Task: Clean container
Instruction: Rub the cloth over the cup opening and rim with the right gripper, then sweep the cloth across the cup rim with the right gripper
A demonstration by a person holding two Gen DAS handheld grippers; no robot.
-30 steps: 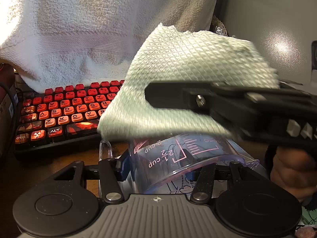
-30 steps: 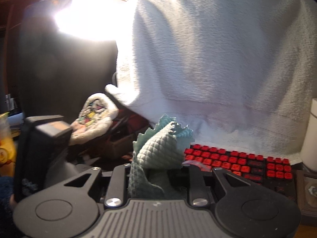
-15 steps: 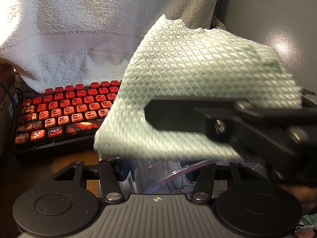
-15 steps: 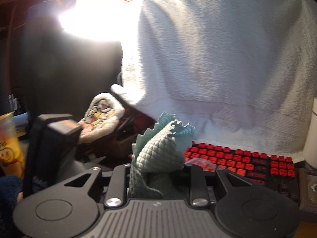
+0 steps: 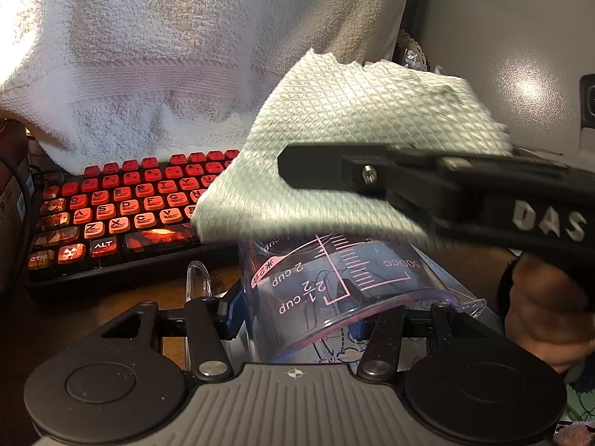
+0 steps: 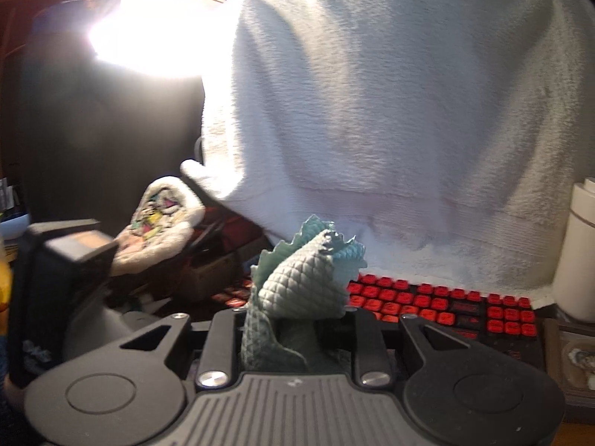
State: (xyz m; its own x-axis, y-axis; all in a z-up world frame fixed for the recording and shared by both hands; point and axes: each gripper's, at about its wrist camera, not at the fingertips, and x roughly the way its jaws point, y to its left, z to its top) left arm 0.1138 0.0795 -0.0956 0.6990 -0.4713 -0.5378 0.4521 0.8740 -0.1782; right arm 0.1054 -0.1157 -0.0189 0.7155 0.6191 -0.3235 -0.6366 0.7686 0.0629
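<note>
A clear plastic measuring cup point(image 5: 334, 282) with pink markings lies on its side, clamped in my left gripper point(image 5: 297, 308). Its rim faces the camera and its handle point(image 5: 197, 282) sticks out left. My right gripper point(image 5: 297, 165) reaches in from the right above the cup, shut on a pale green paper towel point(image 5: 334, 141) that hangs over the cup's upper side. In the right wrist view the towel point(image 6: 297, 293) is bunched between the right gripper's point(image 6: 293, 319) fingers. The left gripper's body point(image 6: 55, 278) shows there at the left.
A black keyboard with red backlit keys point(image 5: 122, 215) sits behind the cup on a wooden desk and also shows in the right wrist view point(image 6: 446, 304). A white towel point(image 5: 167, 55) drapes over something behind it. A white cylinder point(image 6: 576, 252) stands at the right.
The right gripper with the paper towel has dipped down over the cup and come back up, uncovering the cup's markings again. The left gripper holds the cup still.
</note>
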